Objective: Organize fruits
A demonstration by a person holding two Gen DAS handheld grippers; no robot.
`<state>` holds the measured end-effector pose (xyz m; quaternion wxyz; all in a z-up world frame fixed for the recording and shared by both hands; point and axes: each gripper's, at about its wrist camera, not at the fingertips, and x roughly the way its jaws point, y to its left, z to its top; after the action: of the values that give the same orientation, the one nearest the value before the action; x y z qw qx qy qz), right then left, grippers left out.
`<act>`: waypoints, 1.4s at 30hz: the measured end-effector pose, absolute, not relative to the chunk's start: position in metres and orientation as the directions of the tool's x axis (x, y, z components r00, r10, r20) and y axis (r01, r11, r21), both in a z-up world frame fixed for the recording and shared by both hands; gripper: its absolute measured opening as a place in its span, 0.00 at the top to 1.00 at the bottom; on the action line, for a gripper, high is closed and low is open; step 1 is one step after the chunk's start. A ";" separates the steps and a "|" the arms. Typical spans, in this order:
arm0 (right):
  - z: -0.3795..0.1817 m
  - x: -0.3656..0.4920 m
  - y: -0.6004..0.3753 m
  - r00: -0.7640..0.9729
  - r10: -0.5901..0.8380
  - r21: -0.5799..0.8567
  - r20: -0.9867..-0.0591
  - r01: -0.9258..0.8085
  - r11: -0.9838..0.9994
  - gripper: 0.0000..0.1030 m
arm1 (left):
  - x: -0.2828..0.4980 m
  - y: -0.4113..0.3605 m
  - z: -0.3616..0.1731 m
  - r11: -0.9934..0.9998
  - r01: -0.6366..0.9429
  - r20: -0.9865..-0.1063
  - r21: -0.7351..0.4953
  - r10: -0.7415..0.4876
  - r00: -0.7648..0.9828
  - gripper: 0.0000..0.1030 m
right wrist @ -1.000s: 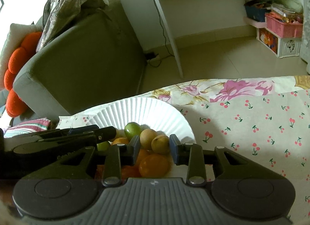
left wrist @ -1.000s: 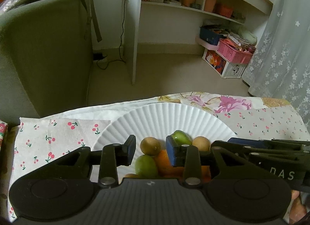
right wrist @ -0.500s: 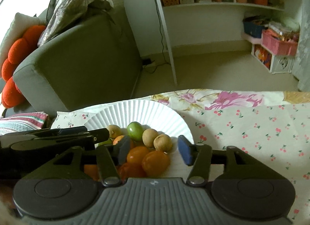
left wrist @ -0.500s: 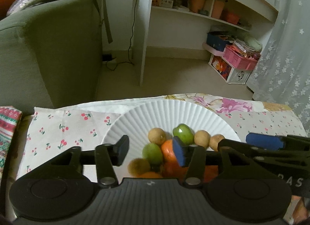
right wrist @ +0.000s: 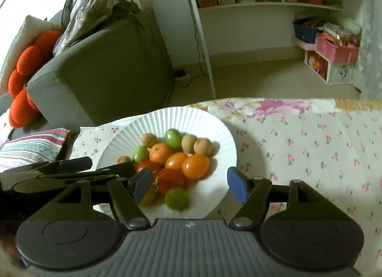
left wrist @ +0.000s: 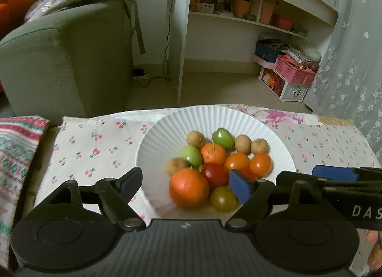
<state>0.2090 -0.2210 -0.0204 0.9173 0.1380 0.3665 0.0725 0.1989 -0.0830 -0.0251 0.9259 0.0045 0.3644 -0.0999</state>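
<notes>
A white fluted paper plate (left wrist: 241, 119) sits on the table (left wrist: 95, 143), which is covered by a cherry-print cloth. On the plate lies a close cluster of small fruits: a large orange (left wrist: 189, 186) nearest the plate's front rim, a red tomato (left wrist: 214, 173) touching it, a yellow-green one (left wrist: 222, 198) just beside both, several smaller orange fruits (left wrist: 260, 164) toward the middle, two green fruits (left wrist: 223, 137) and four brown longan-like ones (left wrist: 242, 143) toward the plate's far side.

The left tongs (left wrist: 185, 182) hang over the plate's front rim, spread wide apart with nothing between them; the large orange shows in the gap. The right tongs (right wrist: 188, 182) are likewise spread apart and hold nothing, hovering above the plate's near right edge, with a green fruit (right wrist: 176, 197) and a red tomato (right wrist: 171, 179) visible between them. Beyond the plate stand a grey-green sofa (left wrist: 69, 57) and a white shelf unit (left wrist: 250, 12).
</notes>
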 end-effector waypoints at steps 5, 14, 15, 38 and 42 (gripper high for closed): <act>-0.010 0.182 -0.212 0.745 0.218 0.274 -0.630 -0.049 0.960 0.26 | 0.165 -0.067 -0.013 0.984 0.167 -0.655 -0.057 -0.164 0.738 0.22; 0.009 0.134 -0.194 0.794 0.202 0.235 -0.573 -0.077 0.969 0.17 | 0.114 -0.045 0.007 0.989 0.144 -0.629 -0.041 -0.138 0.765 0.20; 0.010 0.131 -0.192 0.794 0.201 0.234 -0.573 -0.076 0.969 0.17 | 0.110 -0.044 0.009 0.988 0.146 -0.626 -0.042 -0.140 0.767 0.20; 0.045 0.026 -0.181 0.857 0.168 0.120 -0.487 -0.125 0.985 0.10 | 0.005 -0.038 0.051 0.993 0.114 -0.556 -0.039 -0.117 0.823 0.09; 0.052 0.016 -0.185 0.868 0.155 0.105 -0.471 -0.119 0.987 0.04 | -0.007 -0.043 0.059 0.990 0.138 -0.539 -0.023 -0.128 0.833 0.09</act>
<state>0.0159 -0.1851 0.0519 0.9658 0.0364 0.2467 0.0709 -0.0073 -0.0433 0.0590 0.9572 0.0082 0.2808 -0.0695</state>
